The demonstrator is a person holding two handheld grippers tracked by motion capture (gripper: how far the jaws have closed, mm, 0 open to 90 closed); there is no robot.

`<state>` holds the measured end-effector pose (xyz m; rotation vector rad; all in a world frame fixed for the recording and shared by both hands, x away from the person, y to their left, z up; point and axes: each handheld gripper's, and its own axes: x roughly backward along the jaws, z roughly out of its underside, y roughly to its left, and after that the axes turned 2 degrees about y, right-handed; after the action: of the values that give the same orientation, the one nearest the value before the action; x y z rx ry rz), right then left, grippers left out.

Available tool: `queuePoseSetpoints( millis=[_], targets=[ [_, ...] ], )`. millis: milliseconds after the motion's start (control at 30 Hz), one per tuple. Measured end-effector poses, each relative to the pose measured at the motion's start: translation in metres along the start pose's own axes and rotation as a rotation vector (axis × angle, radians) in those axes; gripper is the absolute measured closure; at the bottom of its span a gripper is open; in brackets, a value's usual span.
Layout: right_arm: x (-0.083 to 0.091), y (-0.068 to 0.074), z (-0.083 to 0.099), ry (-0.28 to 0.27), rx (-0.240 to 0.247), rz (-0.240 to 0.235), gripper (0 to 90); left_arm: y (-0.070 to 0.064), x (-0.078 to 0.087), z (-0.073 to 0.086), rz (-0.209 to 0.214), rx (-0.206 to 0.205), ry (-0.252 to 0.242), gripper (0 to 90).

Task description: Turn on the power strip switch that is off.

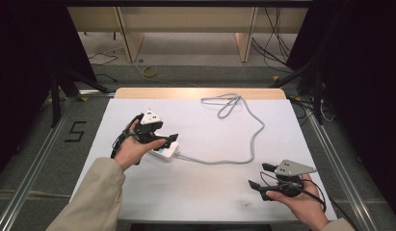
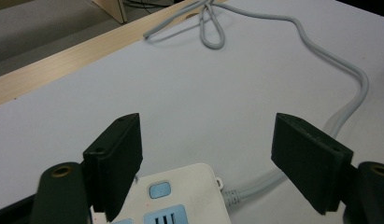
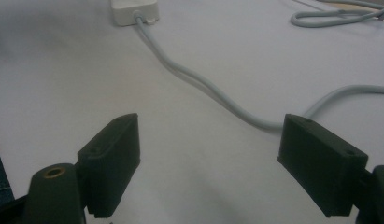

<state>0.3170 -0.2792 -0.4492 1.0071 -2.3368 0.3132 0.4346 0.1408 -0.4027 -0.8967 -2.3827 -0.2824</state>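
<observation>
Left gripper (image 2: 206, 163) wide open, jaws either side of power strip (image 2: 180, 198), not gripping. Right gripper (image 3: 208, 163) wide open, empty, cord (image 3: 199, 84) ahead.

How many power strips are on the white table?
1. The power strip lies on the left part of the table, under the open fingers of the left gripper; its grey cable runs right and back.

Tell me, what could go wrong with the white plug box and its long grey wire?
The left gripper hangs open over the white plastic power strip, apparently not gripping it, and might nudge it aside while closing. The long grey cable snakes across the white table towards the open right gripper; dragging the strip could tangle its looped end further.
</observation>
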Motion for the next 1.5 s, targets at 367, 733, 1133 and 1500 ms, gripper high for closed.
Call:
queuePoseSetpoints(
  millis=[367, 733, 1133, 1500],
  targets=[
    [0.0, 0.0, 0.0, 0.001, 0.0, -0.001, 21.1, -0.008, 0.01, 0.006, 0.015, -0.035, -0.027, 23.6],
    [0.0, 0.0, 0.0, 0.001, 0.002, -0.004, 21.1, -0.019, 0.021, 0.019, 0.042, -0.062, -0.049, 22.7],
    [-0.001, 0.001, 0.0, 0.0, 0.0, -0.005, 20.9, -0.028, 0.029, 0.035, 0.061, -0.105, -0.039, 21.5],
    [-0.001, 0.001, 0.0, 0.002, -0.001, -0.008, 20.9, -0.033, 0.038, 0.049, 0.055, -0.14, -0.037, 20.8]
  ],
)
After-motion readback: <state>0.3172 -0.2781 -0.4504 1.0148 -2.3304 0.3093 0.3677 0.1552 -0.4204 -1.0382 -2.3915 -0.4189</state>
